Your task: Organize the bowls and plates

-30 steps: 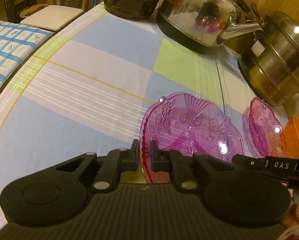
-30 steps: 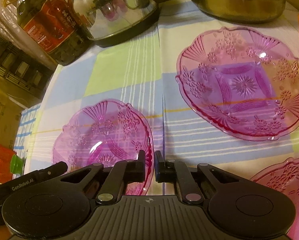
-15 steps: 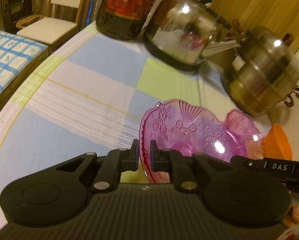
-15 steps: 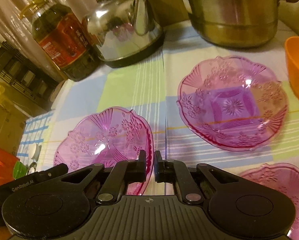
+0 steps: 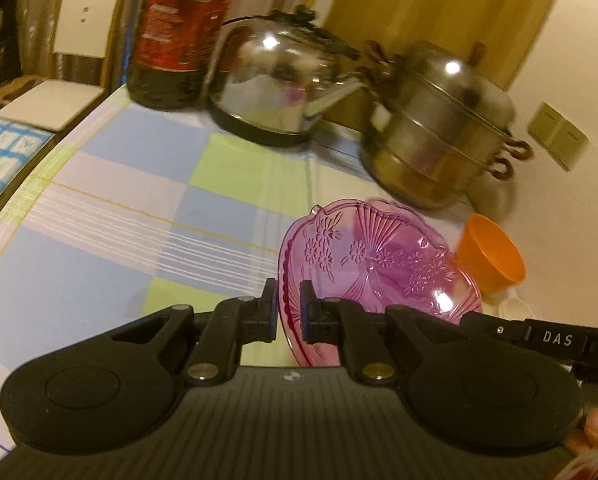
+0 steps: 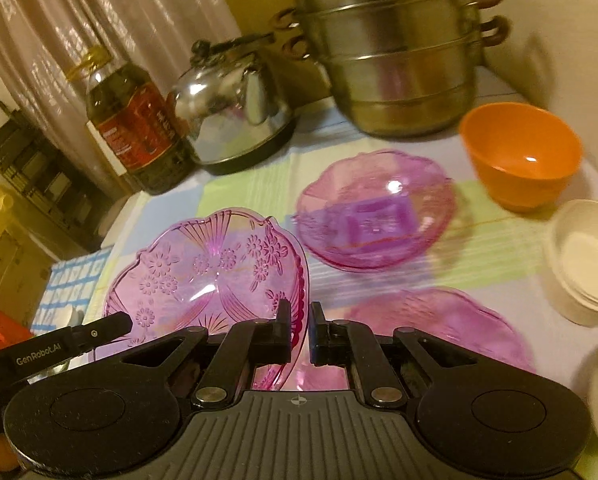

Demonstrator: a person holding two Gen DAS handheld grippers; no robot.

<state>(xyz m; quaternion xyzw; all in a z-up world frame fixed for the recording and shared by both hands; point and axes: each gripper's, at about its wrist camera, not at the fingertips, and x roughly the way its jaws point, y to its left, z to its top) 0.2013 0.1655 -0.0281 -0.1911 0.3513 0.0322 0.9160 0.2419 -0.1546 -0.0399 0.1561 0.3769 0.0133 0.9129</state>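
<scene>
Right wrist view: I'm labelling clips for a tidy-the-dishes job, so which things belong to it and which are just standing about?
Part of the job:
held pink plate
pink plates on the cloth
orange bowl
white bowls

Standing about:
kettle
steamer pot
oil bottle

The translucent pink plastic plate with pressed flower-and-fan relief and a scalloped rim (image 6: 203,276) is raised and tilted, gripped at two opposite rim edges. A second, matching pink plate (image 6: 375,216) lies flat on the checked cloth behind it. A third pink plate (image 6: 439,324), blurred, appears to lie flat nearer the camera. The glossy orange plastic bowl (image 6: 523,156) stands upright beside a stack of white bowls (image 6: 583,260).
</scene>
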